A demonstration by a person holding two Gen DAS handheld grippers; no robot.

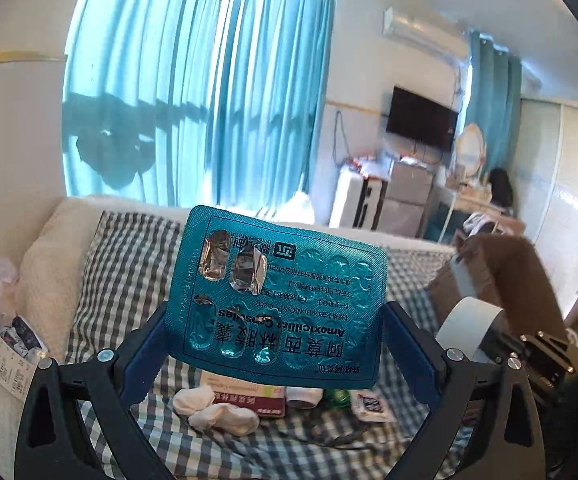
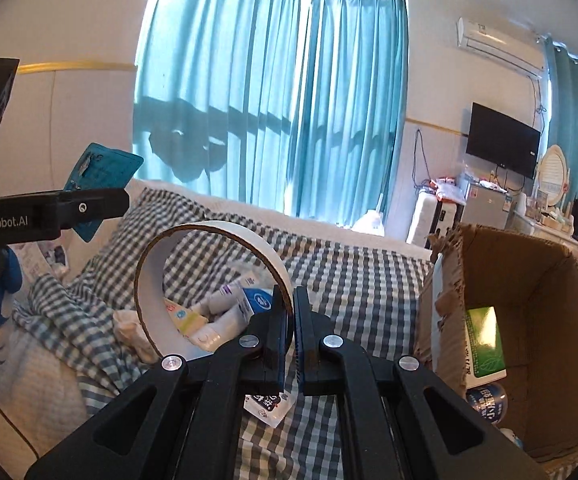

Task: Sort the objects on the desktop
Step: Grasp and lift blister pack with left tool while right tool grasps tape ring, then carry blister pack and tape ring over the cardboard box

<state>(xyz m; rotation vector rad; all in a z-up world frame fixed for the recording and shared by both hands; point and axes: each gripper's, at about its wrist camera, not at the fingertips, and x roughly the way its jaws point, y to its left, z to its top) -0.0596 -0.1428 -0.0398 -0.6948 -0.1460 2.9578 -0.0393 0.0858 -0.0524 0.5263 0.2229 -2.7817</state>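
Note:
My left gripper (image 1: 277,320) is shut on a teal amoxicillin blister pack (image 1: 281,292) and holds it up above the checked bed; the pack also shows in the right wrist view (image 2: 103,176), with the left gripper (image 2: 101,204) at the far left. My right gripper (image 2: 291,312) is shut on a white tape roll (image 2: 209,284), gripping its rim and holding it upright above the bed. The roll also shows in the left wrist view (image 1: 469,328). An open cardboard box (image 2: 529,300) stands at the right with a green packet (image 2: 485,340) and a blue-labelled container (image 2: 487,402) inside.
On the checked bedspread (image 2: 349,280) lie white socks (image 1: 217,412), a medicine box (image 1: 245,388), tubes and small boxes (image 2: 225,312) and a black-and-white sachet (image 2: 267,408). A pillow (image 1: 129,272) lies at the bed's head. Plastic bags (image 1: 1,320) sit at the left.

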